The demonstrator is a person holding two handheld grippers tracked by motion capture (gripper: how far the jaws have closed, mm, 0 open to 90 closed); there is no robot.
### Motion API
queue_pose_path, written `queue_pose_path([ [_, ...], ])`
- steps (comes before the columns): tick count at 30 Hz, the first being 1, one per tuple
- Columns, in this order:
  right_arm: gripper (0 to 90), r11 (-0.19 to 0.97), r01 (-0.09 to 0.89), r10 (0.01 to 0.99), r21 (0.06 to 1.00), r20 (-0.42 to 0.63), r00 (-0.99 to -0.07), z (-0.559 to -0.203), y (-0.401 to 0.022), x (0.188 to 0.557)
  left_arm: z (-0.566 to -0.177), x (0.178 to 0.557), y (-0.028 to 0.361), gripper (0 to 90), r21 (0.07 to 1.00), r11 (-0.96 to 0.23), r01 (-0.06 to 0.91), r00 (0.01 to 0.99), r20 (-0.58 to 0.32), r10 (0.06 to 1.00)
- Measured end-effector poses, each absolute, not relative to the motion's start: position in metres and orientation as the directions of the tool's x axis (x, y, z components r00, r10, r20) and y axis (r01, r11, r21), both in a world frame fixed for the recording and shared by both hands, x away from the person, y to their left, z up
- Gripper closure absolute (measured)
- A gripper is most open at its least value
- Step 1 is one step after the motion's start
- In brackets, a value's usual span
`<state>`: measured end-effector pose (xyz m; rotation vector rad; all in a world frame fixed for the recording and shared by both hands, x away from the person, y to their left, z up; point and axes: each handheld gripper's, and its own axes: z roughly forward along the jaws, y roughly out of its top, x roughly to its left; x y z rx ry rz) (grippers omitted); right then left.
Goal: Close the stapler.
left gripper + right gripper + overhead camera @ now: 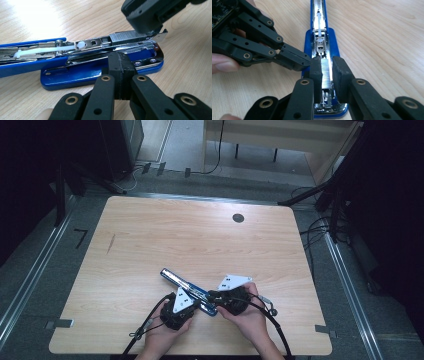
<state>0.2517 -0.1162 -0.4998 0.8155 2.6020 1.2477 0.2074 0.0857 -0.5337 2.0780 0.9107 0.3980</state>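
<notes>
Blue stapler [320,45] lies opened; the right gripper [326,68] pinches the staples [326,72] between its 2 jaws. Lower them straight while the left gripper [121,75], jaws pressed together, steadies the base.

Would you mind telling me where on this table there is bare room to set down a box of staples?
The table is bare across its far half, between the far edge and the open blue stapler, apart from the round grommet. The near left corner is also free. It is crowded near the middle, where the left gripper and right gripper meet at the stapler.

Wooden table [150,240], grey floor [30,270], cables [312,227]
</notes>
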Motion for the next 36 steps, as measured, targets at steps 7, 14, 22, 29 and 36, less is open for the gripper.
queue_pose_path([
  [7, 81.8, 0.510, 0.409, 0.530, 0.757, 0.097, -0.842, -0.501, -0.115, 0.251, -0.534, 0.207, 0.086, 90.0, 0.786, -0.405, 0.467, 0.689, -0.036, 0.724],
  [14, 78.7, 0.518, 0.425, 0.529, 0.742, 0.112, -0.841, -0.505, -0.113, 0.252, -0.534, 0.207, 0.086, 90.0, 0.784, -0.410, 0.467, 0.690, -0.033, 0.723],
  [22, 79.4, 0.498, 0.447, 0.540, 0.743, 0.137, -0.831, -0.511, -0.116, 0.255, -0.534, 0.207, 0.086, 90.0, 0.783, -0.411, 0.466, 0.690, -0.031, 0.723],
  [29, 80.0, 0.496, 0.433, 0.544, 0.753, 0.119, -0.830, -0.508, -0.114, 0.253, -0.534, 0.207, 0.086, 90.0, 0.784, -0.410, 0.466, 0.691, -0.033, 0.722],
  [36, 80.0, 0.481, 0.435, 0.534, 0.761, 0.139, -0.834, -0.500, -0.115, 0.250, -0.534, 0.207, 0.086, 90.0, 0.785, -0.408, 0.467, 0.690, -0.035, 0.723],
])
